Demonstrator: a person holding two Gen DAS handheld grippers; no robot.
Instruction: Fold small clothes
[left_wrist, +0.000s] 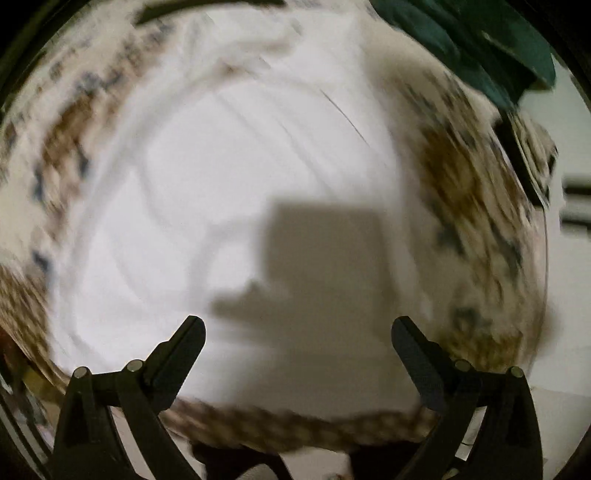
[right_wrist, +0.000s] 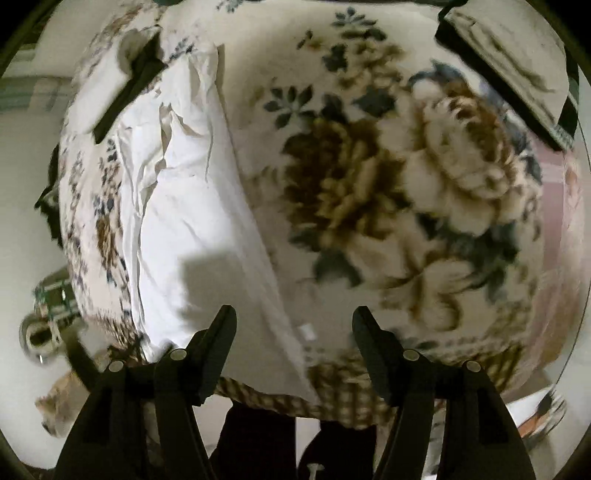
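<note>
White garment (right_wrist: 192, 206) is lying spread and creased on the floral blanket (right_wrist: 369, 177), reaching the blanket's near edge. Thin woven cloth by the look of it: light, limp, no stiffness, likely to slide and bunch on the plush pile. It is probably best taken at a hem or corner, pinching one layer only. A small label (right_wrist: 307, 331) is showing near the closest hem.

Right tool (right_wrist: 294, 325) is hovering with fingers spread wide, nothing between them; the garment's edge is running just under and left of its gap. Left tool (left_wrist: 298, 336) is likewise gaping and empty, poised over the garment's (left_wrist: 229, 177) middle; that view is motion-blurred, so contact is uncertain.
</note>
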